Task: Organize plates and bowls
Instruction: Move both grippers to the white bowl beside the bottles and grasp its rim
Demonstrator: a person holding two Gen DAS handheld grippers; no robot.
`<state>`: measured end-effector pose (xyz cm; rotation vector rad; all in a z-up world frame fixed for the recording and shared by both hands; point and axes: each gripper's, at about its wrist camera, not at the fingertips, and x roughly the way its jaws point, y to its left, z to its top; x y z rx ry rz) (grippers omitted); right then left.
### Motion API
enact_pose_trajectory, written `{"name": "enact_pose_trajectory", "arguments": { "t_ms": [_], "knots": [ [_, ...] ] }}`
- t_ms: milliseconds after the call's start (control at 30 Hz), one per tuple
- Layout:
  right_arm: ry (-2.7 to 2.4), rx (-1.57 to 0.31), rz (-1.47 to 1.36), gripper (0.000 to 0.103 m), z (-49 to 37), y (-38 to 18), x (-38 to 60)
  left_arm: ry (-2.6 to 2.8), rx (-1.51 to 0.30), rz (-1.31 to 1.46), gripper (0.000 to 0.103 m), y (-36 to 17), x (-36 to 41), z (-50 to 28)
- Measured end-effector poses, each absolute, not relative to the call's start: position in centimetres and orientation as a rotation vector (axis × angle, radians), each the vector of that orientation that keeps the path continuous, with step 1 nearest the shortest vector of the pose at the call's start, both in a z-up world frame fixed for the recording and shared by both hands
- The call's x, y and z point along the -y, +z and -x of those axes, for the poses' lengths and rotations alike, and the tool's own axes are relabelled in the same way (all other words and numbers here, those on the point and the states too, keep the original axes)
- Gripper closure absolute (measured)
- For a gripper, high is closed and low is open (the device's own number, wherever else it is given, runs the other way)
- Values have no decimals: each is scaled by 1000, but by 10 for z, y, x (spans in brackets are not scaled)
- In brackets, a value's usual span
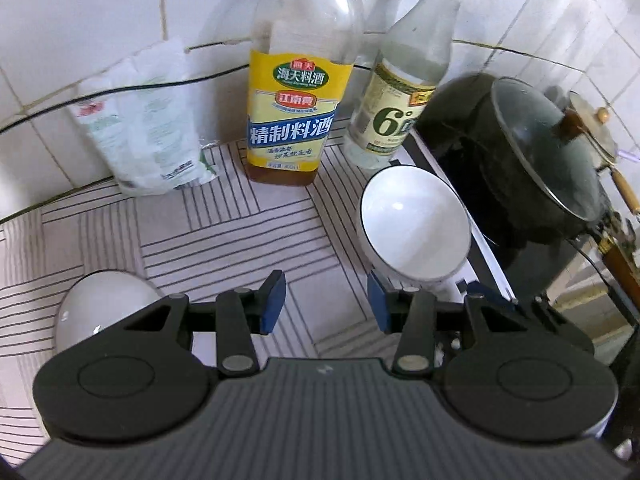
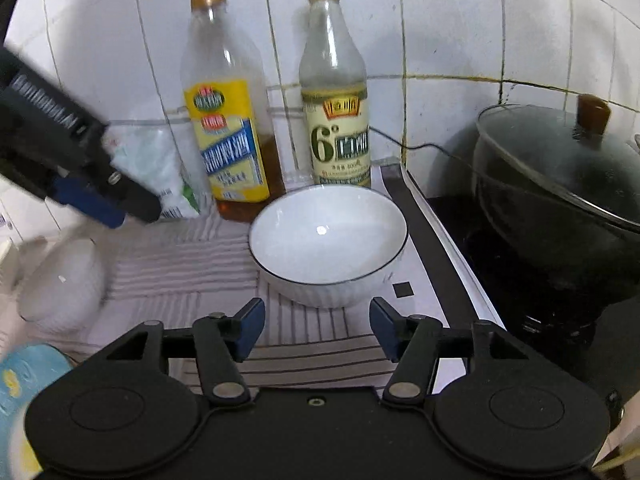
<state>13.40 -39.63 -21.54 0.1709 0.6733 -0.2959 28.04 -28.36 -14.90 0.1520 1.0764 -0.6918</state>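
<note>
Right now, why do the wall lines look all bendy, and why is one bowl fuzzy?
Left wrist view: the fisheye lens curves the wall tiles toward the edges. Right wrist view: the left gripper and the upside-down bowl are smeared by motion blur, while the upright bowl is sharp, with a small glare spot.

The left gripper (image 1: 326, 300) has a matte black body with a ribbed grey panel in the middle. On each side sits a big round black housing with a raised disc. Two black link arms carry silver round pivots. The fingers (image 1: 272, 300) end in blue pads. The right gripper (image 2: 318, 330) has the same build: black round housings, black links with silver pivots, blue pads, and a small screw in the middle of a smooth black panel.
</note>
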Motion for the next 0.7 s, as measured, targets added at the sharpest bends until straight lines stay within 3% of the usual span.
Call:
{"name": "enact_pose_trajectory", "arguments": {
  "t_ms": [100,200,267,333,500,600,667,700],
  "knots": [
    [-280,-691,-129,33,-144,-224,399,-695,-1068,-147,57,-161,301,-288],
    [-275,-709,-122,24,-154,-233,401,-683,-1061,-169,49,-174,319,-296],
    [-278,-719,-118,14,-160,-240,404,-686,-1077,-182,47,-184,331,-301],
    [-288,-724,-110,14,-167,-245,406,-683,-1103,-193,42,-193,340,-305],
    [-274,-730,-91,14,-179,-255,406,-676,-1137,-205,41,-212,356,-313],
    [-270,-720,-52,13,-186,-259,403,-695,-1138,-218,46,-216,364,-314],
    [-280,-720,-56,13,-191,-261,404,-700,-1134,-239,67,-218,369,-315],
    [-282,-713,-65,13,-193,-262,406,-699,-1140,-249,72,-220,373,-317]
  ]
}}
